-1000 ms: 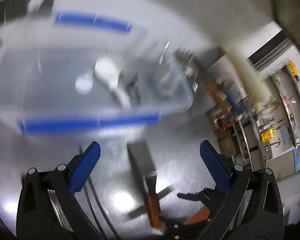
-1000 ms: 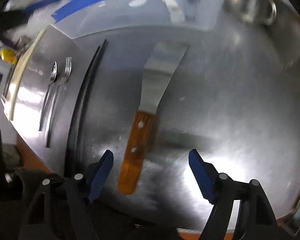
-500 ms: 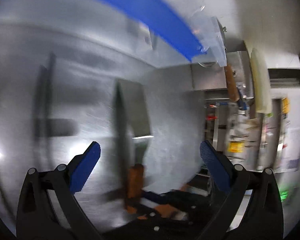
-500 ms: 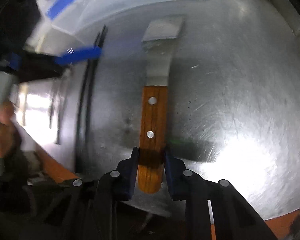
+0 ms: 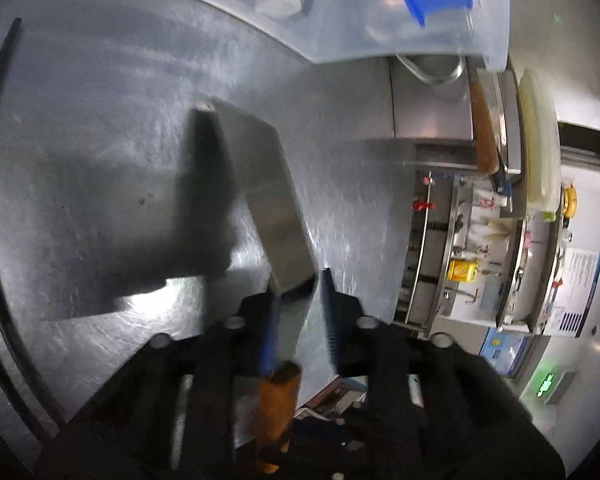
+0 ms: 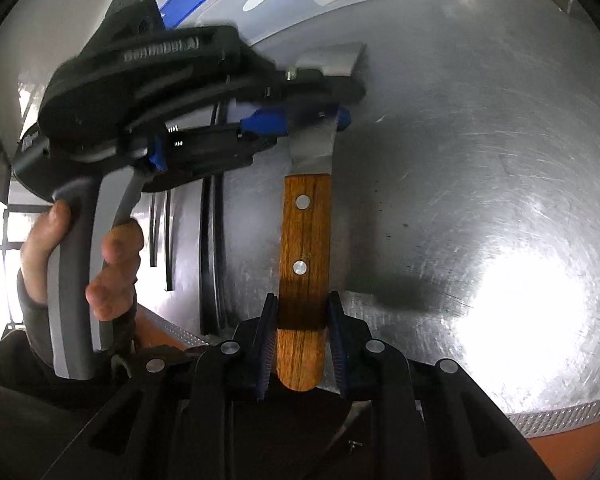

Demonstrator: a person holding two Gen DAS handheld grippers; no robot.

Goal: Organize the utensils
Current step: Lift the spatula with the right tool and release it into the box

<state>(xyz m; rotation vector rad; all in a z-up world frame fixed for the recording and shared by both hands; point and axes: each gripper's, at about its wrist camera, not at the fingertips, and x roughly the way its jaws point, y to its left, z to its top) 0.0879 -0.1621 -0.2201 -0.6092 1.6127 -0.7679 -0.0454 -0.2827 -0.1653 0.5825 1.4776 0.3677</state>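
Observation:
A metal spatula (image 6: 305, 240) with a wooden handle is held above the steel counter (image 6: 480, 140). My right gripper (image 6: 302, 320) is shut on the wooden handle near its end. My left gripper (image 5: 298, 300) comes in from the left and is closed around the flat metal blade (image 5: 268, 200); it also shows in the right wrist view (image 6: 312, 116), clamped across the blade. A clear plastic bin (image 6: 308, 4) with a blue strip, holding white utensils, stands just beyond the blade tip.
Black chopsticks (image 6: 214, 248) and other cutlery lie on the counter to the left of the spatula. A metal pot (image 5: 432, 68) and shelves with kitchen gear (image 5: 500, 240) stand past the counter's right edge. The counter's front edge (image 6: 560, 420) is close.
My right gripper closed on the spatula handle and lifted it. My left gripper swung in from the left and closed across the blade.

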